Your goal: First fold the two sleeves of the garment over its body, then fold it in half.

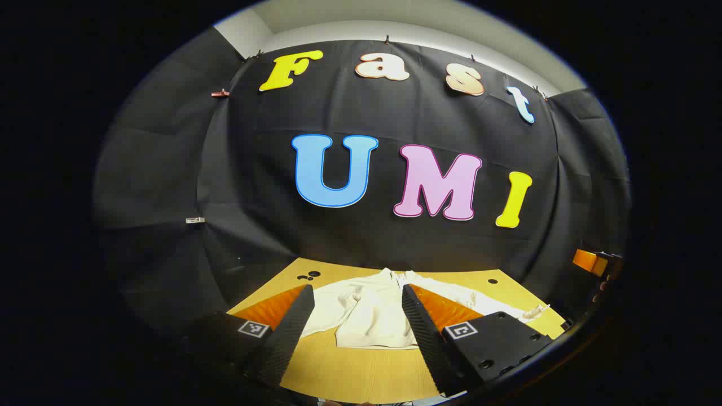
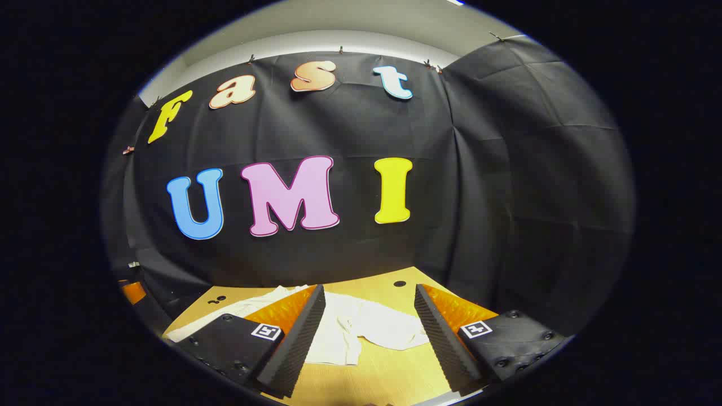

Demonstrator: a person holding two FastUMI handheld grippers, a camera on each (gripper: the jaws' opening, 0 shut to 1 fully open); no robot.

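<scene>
**Two sleeves unfolded, both grippers held high and empty**

One white garment (image 1: pixel 372 313) lies on the wooden table (image 1: pixel 361 372), spread roughly flat with soft creases, hem toward the near edge, collar toward the wall. In the left gripper view one sleeve (image 1: pixel 491 299) runs out to the right toward the table's edge; the other, at the left, lies bunched close against the body. In the right gripper view the garment (image 2: pixel 361 330) sits low and centre-left, a sleeve (image 2: pixel 395 332) rumpled on its right side.

Left gripper (image 1: pixel 358 321): jaws wide apart, nothing between them, held above the table and clear of the cloth. Right gripper (image 2: pixel 369 332): likewise spread and empty, also off the fabric. At the right rim of the left gripper view, part of the other gripper and a hand show, too small to read.

Judgement: the task stands at its start. Neither sleeve is over the body, so the first sleeve fold is the step in hand.

Next move calls for lowering a gripper to a sleeve's cuff end, pinching a single layer, then carrying it across the chest. The long outstretched sleeve looks the easier first pick. Risk: catching the body cloth beneath and dragging the whole garment.
</scene>
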